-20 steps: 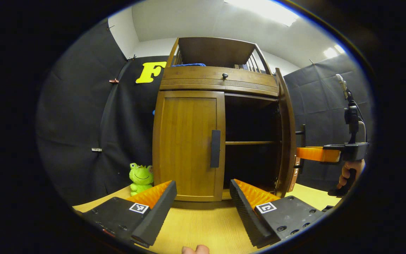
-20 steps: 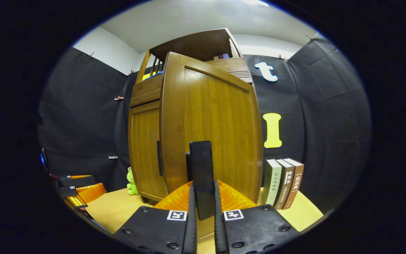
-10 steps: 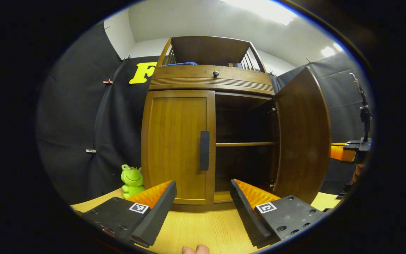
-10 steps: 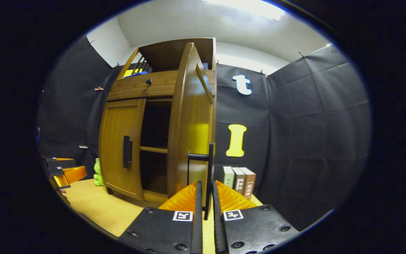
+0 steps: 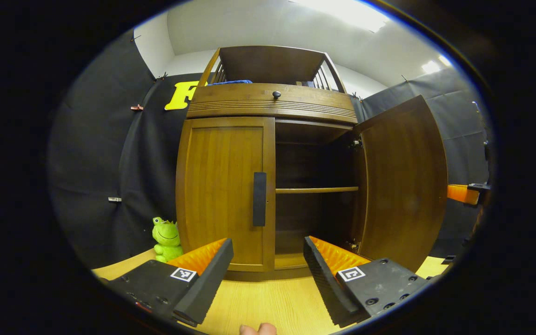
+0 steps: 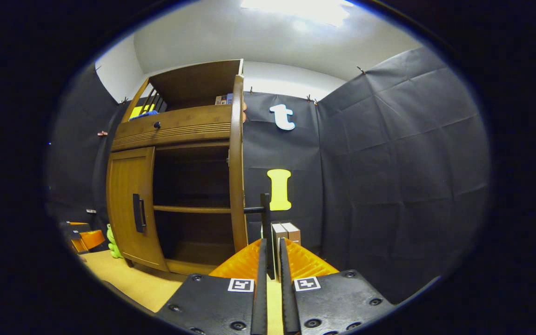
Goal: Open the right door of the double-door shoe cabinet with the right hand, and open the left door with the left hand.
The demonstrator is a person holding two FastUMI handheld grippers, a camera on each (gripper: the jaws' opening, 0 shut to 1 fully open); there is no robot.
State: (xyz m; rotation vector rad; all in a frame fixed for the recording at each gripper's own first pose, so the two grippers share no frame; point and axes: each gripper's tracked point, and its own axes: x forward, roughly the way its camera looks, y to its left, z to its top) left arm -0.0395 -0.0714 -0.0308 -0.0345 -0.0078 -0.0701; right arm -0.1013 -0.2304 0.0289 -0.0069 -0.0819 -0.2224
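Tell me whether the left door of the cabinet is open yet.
No, in the left gripper view the left door sits flush and closed, its handle untouched ahead of the open left gripper.

Frog toy (image 5: 166, 239) left of shoe cabinet (image 5: 224, 190)

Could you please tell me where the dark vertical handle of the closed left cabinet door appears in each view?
Left gripper view: the dark vertical handle sits near the picture's middle, on the closed wooden left door's right edge.
Right gripper view: the handle sits left of centre, beside the open compartment.
Shared landmark: the green plush frog on the tabletop, left of the cabinet.
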